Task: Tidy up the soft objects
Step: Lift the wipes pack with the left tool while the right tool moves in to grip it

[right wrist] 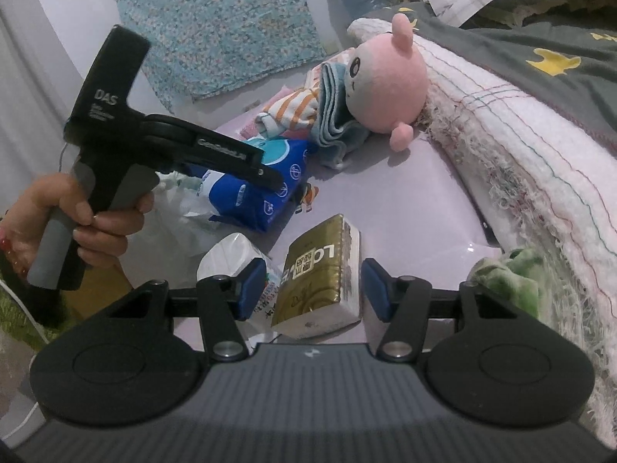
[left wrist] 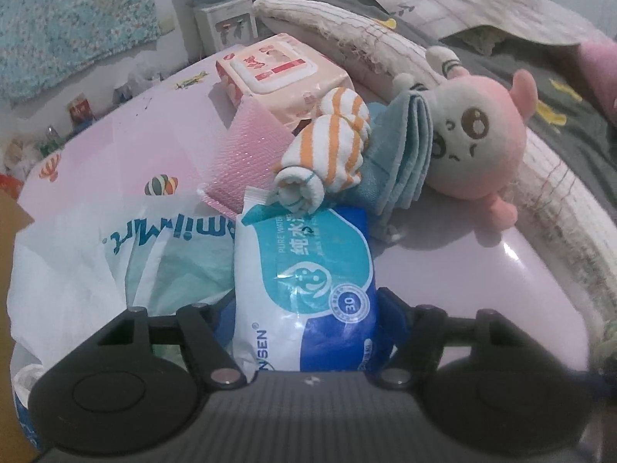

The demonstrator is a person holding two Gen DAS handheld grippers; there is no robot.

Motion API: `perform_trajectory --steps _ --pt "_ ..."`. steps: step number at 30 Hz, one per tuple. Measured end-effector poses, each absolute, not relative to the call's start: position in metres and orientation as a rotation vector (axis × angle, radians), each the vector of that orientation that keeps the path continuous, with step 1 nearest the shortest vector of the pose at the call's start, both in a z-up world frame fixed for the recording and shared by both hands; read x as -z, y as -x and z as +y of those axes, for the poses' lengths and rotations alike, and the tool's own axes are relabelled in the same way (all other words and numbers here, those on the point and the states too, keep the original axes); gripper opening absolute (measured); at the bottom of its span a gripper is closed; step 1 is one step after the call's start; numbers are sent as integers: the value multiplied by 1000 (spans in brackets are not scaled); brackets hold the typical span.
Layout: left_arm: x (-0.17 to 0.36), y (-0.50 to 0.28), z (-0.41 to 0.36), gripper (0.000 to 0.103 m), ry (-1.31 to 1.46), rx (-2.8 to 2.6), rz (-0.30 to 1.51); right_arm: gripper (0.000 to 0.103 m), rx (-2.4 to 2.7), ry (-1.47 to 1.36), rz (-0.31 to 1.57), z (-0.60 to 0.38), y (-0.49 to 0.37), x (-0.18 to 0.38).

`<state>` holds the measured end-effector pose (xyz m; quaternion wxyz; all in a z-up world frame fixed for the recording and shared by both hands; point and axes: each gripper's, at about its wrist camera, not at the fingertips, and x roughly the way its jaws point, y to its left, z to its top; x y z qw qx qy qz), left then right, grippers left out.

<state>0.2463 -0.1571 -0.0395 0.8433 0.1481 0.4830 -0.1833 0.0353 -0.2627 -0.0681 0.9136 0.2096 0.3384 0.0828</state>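
A blue and white wet wipes pack (left wrist: 308, 270) fills the gap of my left gripper (left wrist: 308, 316), whose pads press its sides. The right wrist view shows that left gripper (right wrist: 270, 177) reaching over the same wipes pack (right wrist: 246, 196). My right gripper (right wrist: 314, 289) stands open around a gold tissue pack (right wrist: 320, 274) that lies on the pink surface (right wrist: 405, 208); a gap shows at its left pad. Beyond lie rolled orange-striped cloths (left wrist: 331, 142), a folded blue towel (left wrist: 405, 150) and a pink plush toy (left wrist: 478, 142).
A pink wipes pack (left wrist: 277, 73) and pink mesh sheet (left wrist: 246, 154) lie further back. A white plastic bag (left wrist: 96, 254) crumples at left. A white tissue pack (right wrist: 231, 254) sits beside the gold one. Frayed bedding (right wrist: 540, 146) and a green cloth (right wrist: 509, 274) border the right.
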Motion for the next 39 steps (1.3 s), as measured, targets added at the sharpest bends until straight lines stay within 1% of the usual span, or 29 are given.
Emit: perform_trajectory --steps 8,14,23,29,32,35,37,39 --pt "12 -237 -133 72 -129 454 1043 54 -181 -441 694 -263 -35 68" --pt "-14 -225 -107 72 -8 482 1025 46 -173 -416 708 -261 -37 68" --pt "-52 -205 -58 72 181 523 991 46 -173 -436 718 -262 -38 70" --pt "-62 -202 -26 72 314 532 977 46 -172 -456 721 -263 -39 67" --pt "-62 -201 -20 72 335 523 974 48 -167 -500 683 -270 -33 57" --pt "-63 -197 -15 72 376 549 961 48 -198 -532 603 -274 -27 35" --pt "-64 -195 -14 72 391 562 950 53 -271 -566 546 -269 -29 18" --pt "-64 -191 -9 72 405 570 948 54 -360 -595 514 -259 -38 4"
